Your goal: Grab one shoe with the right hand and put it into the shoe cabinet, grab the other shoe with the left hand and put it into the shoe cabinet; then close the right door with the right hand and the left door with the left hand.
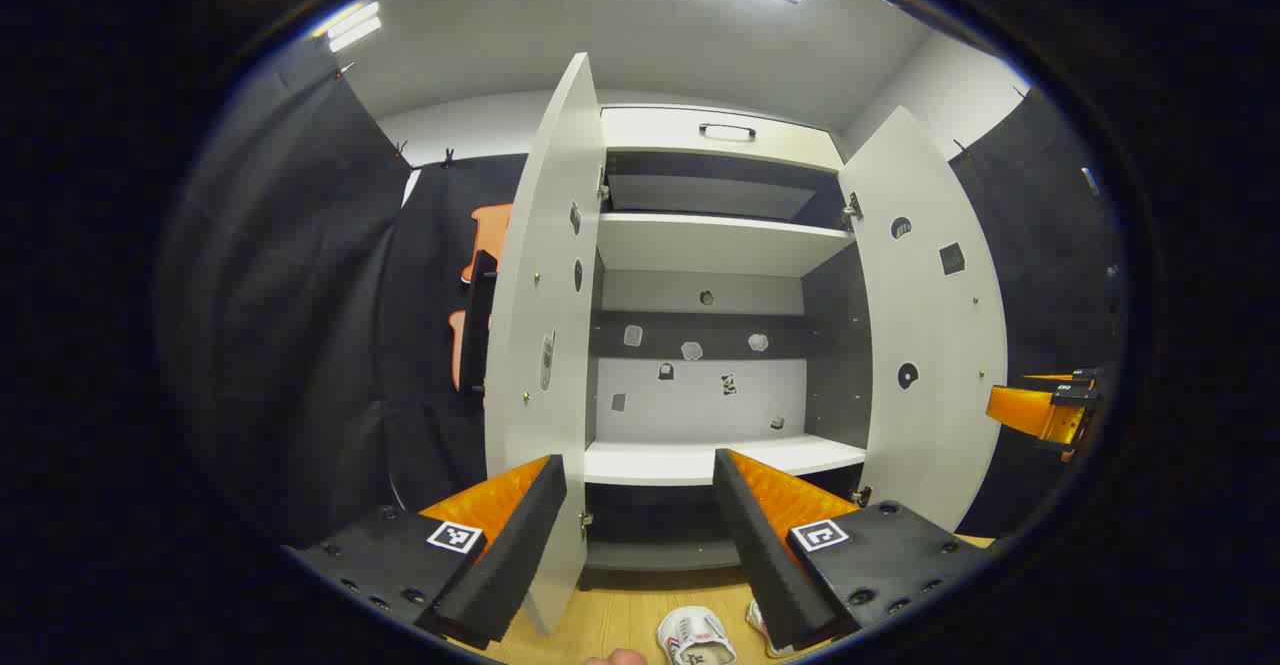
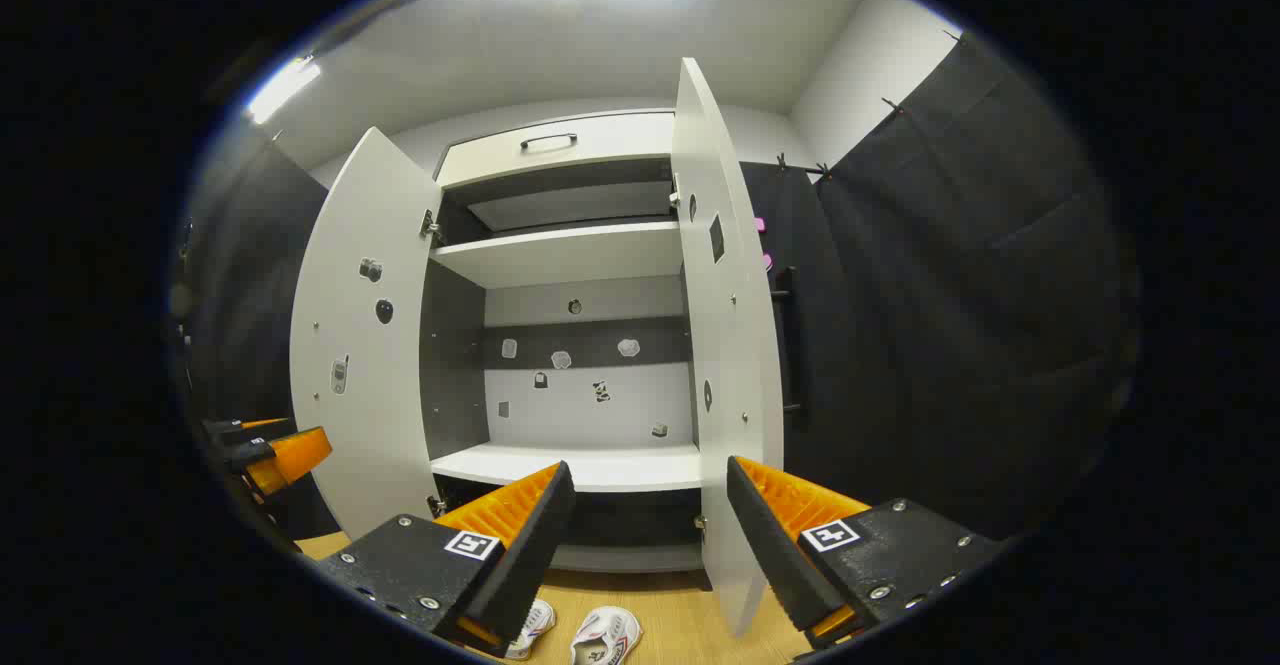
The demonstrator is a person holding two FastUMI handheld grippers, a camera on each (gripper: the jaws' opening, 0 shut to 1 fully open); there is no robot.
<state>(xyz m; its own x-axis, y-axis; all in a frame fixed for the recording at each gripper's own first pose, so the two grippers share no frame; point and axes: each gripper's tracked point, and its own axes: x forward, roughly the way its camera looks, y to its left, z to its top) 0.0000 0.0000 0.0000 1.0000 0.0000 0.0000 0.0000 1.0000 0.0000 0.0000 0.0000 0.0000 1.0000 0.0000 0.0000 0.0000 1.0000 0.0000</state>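
A white shoe cabinet [image 1: 715,245] [image 2: 565,255] stands ahead with both doors swung wide; its left door [image 1: 545,325] [image 2: 360,345] and right door [image 1: 935,335] [image 2: 725,345] flank bare shelves. Two white shoes with red and blue trim lie on the wooden floor in front: one [image 1: 695,637] [image 2: 605,637] in full sight, the other [image 1: 757,625] [image 2: 530,630] partly hidden behind a finger. My left gripper [image 1: 640,535] is open and holds nothing. My right gripper [image 2: 645,535] is open too, also holding nothing. The right gripper [image 1: 1045,407] also shows far right in the left gripper view, the left gripper [image 2: 265,453] far left in the right gripper view.
Black cloth walls close in on both sides. A drawer with a handle [image 1: 727,131] [image 2: 548,141] tops the cabinet. Small stickers dot the cabinet's back panel and door insides. The lower shelf [image 1: 700,460] [image 2: 580,465] is bare. A fingertip [image 1: 617,657] shows at the bottom edge.
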